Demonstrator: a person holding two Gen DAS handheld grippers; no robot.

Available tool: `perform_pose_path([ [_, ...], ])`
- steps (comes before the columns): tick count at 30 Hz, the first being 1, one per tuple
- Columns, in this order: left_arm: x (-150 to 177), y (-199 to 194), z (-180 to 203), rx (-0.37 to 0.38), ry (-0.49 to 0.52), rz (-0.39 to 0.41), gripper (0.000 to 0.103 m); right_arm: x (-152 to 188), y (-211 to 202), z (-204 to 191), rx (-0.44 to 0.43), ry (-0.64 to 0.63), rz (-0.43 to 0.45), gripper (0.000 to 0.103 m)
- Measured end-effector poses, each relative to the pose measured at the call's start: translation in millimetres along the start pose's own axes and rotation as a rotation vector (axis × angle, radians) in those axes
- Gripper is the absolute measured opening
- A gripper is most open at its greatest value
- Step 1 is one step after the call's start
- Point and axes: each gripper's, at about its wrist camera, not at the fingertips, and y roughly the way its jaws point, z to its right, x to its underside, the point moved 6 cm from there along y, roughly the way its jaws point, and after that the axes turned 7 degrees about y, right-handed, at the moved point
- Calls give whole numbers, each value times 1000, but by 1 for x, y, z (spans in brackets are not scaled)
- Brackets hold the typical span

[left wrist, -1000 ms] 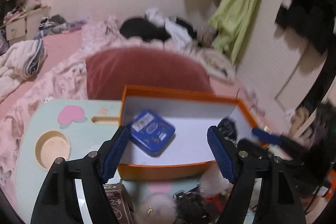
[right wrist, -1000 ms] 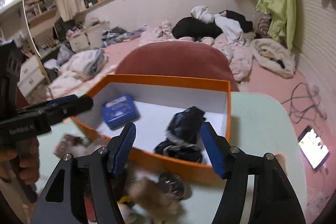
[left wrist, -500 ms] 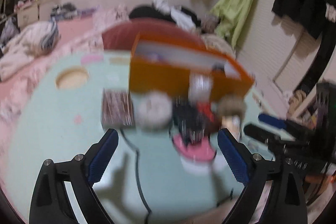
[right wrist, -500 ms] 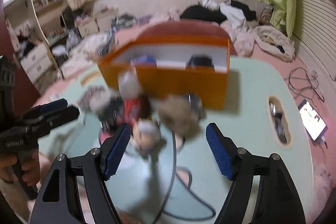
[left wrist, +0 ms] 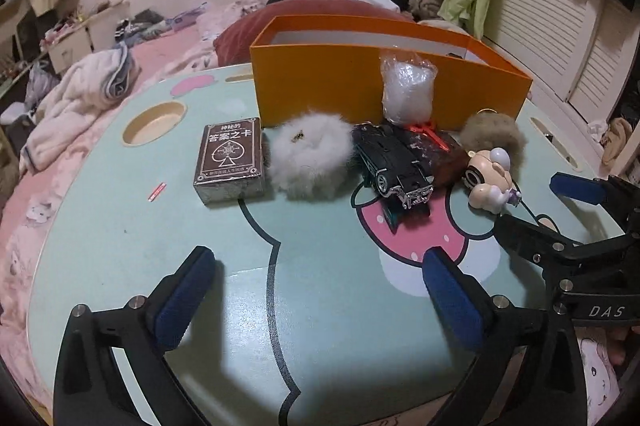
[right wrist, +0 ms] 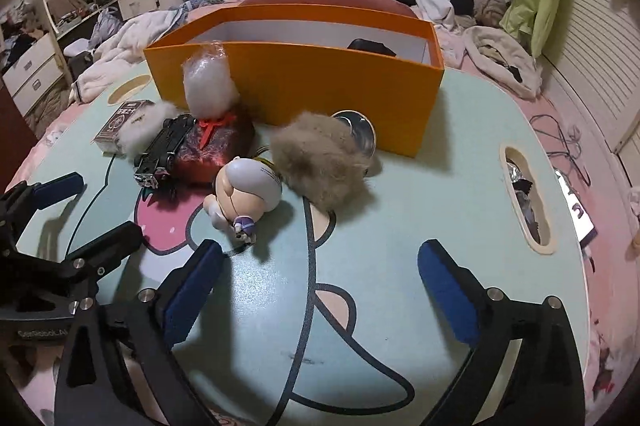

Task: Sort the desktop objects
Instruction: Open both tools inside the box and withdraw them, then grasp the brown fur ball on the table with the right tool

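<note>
One orange box [left wrist: 360,82] stands at the back of the desk [left wrist: 120,226], open-topped, white inside. From the right wrist view only a dark bundle [right wrist: 370,46] shows over its near wall; the rest of the inside is hidden, and from the left wrist view almost nothing of the inside can be seen.

In front of the box, a row of small things. A brown card box [left wrist: 230,158] w/ a spade emblem lies flat at the left. Just beside it, touching, a white fluffy pom-pom [left wrist: 310,156]. Next a glossy black toy car [left wrist: 394,166], nose toward the camera, against a dark red shiny pouch [right wrist: 218,146] w/ a red ribbon; a clear plastic bag of white stuffing [left wrist: 408,90] stands upright on that, leaning on the box wall. A brown fur pom-pom [right wrist: 320,158] sits right of it, partly covering a round metal thing [right wrist: 360,130] that can't be made out. A smooth plastic figurine [right wrist: 244,190] lies tipped over in front.

Left hand-held gripper [left wrist: 320,290]: jaws spread wide, empty, above bare desk. Right hand-held gripper [right wrist: 320,282]: same, spread and empty, near the figurine.

The desk is pale green w/ cartoon print and cut-out slots.
</note>
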Motion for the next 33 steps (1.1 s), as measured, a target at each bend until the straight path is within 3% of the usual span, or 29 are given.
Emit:
perform_pose_path([
  [22, 1, 0, 1, -1, 0, 0, 102, 2, 0, 1, -1, 0, 2, 98],
  [24, 1, 0, 2, 0, 0, 0, 102, 2, -4, 5, -27, 25, 26, 98],
  [26, 1, -1, 1, 1, -1, 1, 102, 1, -11, 12, -111, 81, 61, 97],
  [29, 1, -1, 1, -1, 0, -1, 102, -2, -27, 28, -204, 180, 131, 85],
  [33, 1, 0, 2, 0, 0, 0, 102, -20, -26, 29, -242, 206, 151, 65],
])
